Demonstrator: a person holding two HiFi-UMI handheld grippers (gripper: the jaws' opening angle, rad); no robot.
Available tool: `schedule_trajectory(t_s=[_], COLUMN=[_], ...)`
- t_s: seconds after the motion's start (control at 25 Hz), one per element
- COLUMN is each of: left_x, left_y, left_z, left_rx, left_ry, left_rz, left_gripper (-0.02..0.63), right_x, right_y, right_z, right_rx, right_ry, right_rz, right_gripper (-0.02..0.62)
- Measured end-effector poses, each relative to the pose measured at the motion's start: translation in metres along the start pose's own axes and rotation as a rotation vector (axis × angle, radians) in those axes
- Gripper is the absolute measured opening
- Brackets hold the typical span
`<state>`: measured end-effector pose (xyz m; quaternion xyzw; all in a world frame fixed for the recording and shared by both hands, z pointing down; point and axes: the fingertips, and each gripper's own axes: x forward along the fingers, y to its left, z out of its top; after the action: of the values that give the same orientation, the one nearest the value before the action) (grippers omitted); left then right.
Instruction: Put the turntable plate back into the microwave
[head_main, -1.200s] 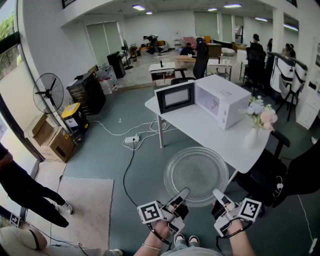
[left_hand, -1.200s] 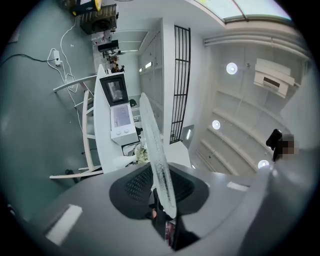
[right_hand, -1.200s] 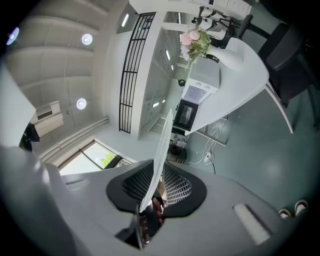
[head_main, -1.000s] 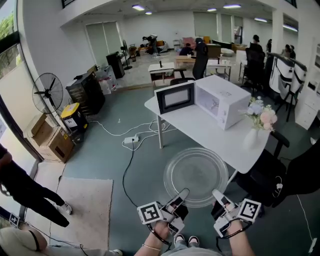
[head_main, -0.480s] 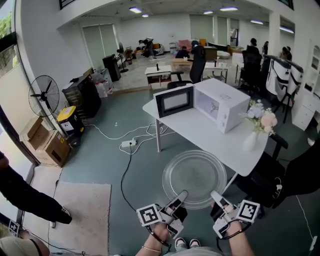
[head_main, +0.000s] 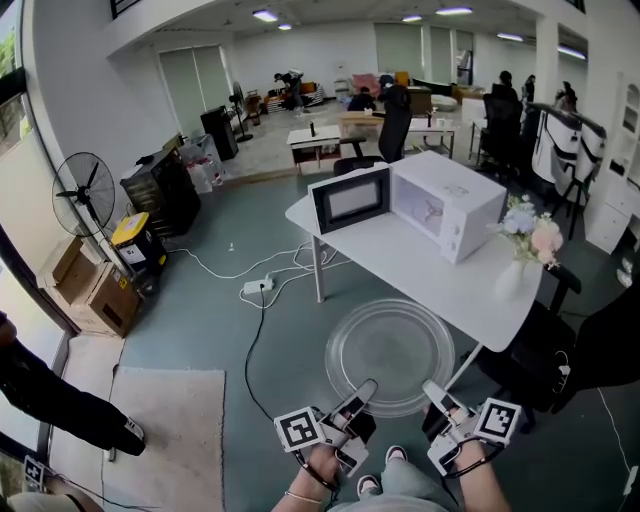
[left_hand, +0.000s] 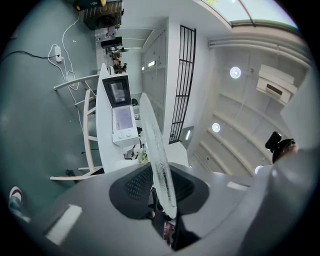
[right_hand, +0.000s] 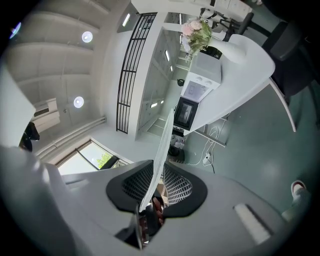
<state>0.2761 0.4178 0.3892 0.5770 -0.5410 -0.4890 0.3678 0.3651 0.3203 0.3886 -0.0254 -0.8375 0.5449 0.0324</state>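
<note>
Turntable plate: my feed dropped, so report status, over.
Shut on turntable plate rim: left gripper, right gripper. Plate level, airborne, short of table. Ahead, microwave door open, path looks clear.

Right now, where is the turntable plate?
Head view, lower centre: the turntable plate is held aloft by its near rim in the left gripper and right gripper, near the table.

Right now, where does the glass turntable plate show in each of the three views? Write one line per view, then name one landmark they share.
Head view: turntable plate, lower centre, seen as a full disc.
Left gripper view: turntable plate edge-on, a thin strip rising from the centre.
Right gripper view: turntable plate edge-on, a thin strip leaning up from the centre.
Shared landmark: the white microwave, door open, beyond the plate.
</note>
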Motion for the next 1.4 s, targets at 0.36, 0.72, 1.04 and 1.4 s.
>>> schedule_trajectory(t_s=[0.36,0.72,1.04,1.4], left_x=[0.033,0.111,0.178,0.246], left_y=[0.027,0.045,0.061,0.084], left_z=[0.039,0.095,0.136,0.180], left_rx=[-0.010,-0.008,-0.027,-0.010], left_ry=[-0.005,-0.004,-0.016,-0.035], left_rz=[0.026,0.027,0.033,0.042], left_gripper=[0.054,0.054,0.055,0.054], right_x=[0.045,0.102,0.148,0.196], right_y=[-0.024,-0.049,-0.067,-0.097], right_z=[0.030,0.105,0.170,0.236], right_rx=[0.018,0.015,0.031,0.017], right_ry=[0.010,0.017,0.027,0.047], right_rz=[0.000,-0.016,0.003,0.007], right_gripper=[0.069,0.069,0.069,0.071])
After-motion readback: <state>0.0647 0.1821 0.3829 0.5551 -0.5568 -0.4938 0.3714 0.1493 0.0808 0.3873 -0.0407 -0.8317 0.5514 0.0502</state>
